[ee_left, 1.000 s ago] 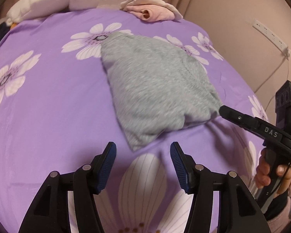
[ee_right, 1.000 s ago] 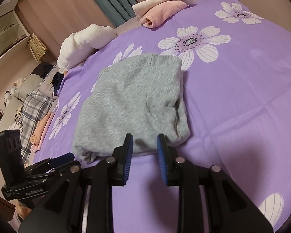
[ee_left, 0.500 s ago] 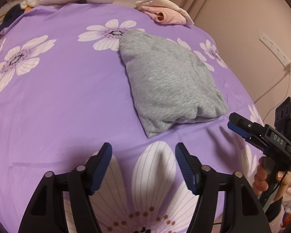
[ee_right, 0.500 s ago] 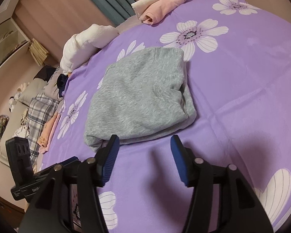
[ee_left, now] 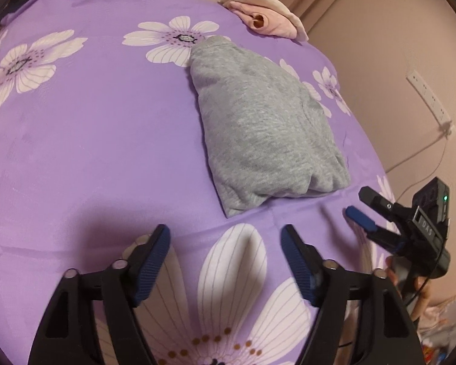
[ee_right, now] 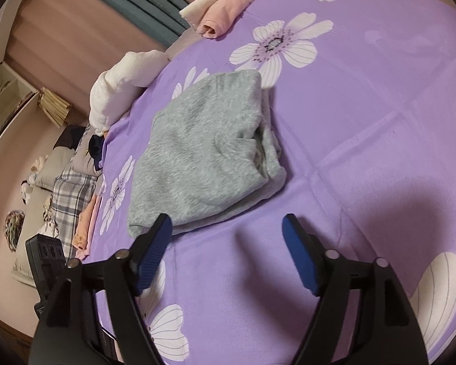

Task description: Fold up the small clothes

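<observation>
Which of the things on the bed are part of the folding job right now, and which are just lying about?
In the job:
grey garment, folded
left gripper, open
right gripper, open

Lying about:
pink and cream clothes
white bundle
plaid cloth
power strip

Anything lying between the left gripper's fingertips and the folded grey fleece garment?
Nothing: the left wrist view shows only bare purple flowered bedsheet between the open left gripper and the folded grey fleece garment.

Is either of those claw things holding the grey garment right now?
No, the left gripper and right gripper both stand open over the purple sheet, short of the grey garment.
</observation>
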### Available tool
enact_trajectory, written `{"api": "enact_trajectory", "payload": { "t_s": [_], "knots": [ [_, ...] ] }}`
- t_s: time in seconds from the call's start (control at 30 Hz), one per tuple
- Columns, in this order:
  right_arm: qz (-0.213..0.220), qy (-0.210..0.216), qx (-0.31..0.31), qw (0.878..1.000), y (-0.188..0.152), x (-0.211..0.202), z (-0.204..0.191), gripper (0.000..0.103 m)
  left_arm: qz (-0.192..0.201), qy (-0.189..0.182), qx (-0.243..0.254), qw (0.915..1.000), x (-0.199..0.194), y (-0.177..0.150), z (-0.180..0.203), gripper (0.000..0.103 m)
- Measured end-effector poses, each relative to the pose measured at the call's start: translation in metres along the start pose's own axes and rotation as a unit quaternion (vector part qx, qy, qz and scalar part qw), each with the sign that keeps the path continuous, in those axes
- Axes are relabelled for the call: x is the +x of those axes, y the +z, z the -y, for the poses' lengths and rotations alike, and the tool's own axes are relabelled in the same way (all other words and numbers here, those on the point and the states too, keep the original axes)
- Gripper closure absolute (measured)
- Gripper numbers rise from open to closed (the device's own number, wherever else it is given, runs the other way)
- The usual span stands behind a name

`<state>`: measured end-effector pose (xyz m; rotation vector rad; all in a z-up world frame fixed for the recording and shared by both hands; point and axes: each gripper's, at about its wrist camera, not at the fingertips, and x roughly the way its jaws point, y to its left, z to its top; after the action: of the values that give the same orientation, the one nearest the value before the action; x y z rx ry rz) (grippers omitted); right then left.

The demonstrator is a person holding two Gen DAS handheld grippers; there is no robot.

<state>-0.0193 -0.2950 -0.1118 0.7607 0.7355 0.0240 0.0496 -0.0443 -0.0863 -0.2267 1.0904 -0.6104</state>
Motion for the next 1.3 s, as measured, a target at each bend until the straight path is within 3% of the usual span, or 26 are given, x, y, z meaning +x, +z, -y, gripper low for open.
{"api": "enact_trajectory", "payload": {
  "t_s": [0.4, 0.6, 0.93, 1.17, 1.3],
  "knots": [
    [-0.004, 0.008, 0.017, 1.0, 0.008, 0.006, 0.008, 0.017, -0.01, 0.008, -0.017, 0.9998, 0.01, 0.009, -0.007, 0.018],
    [-0.002, 0.013, 0.017, 1.0, 0.018, 0.008, 0.009, 0.014, -0.007, -0.028, -0.04, 0.9988, 0.012, 0.018, -0.01, 0.012],
    [-0.003, 0.023, 0.033, 0.999, 0.032, 0.015, 0.02, 0.011, 0.01, -0.049, -0.051, 0.9974, 0.019, 0.035, -0.009, 0.007],
    [0.005, 0.02, 0.013, 1.0, 0.043, 0.017, 0.02, 0.008, 0.005, -0.049, -0.025, 0.9985, 0.026, 0.047, -0.003, 0.006],
    [0.008, 0.029, 0.018, 0.999, 0.048, 0.021, 0.024, 0.006, 0.0, -0.072, -0.025, 0.9971, 0.031, 0.054, -0.003, 0.005]
  ]
}}
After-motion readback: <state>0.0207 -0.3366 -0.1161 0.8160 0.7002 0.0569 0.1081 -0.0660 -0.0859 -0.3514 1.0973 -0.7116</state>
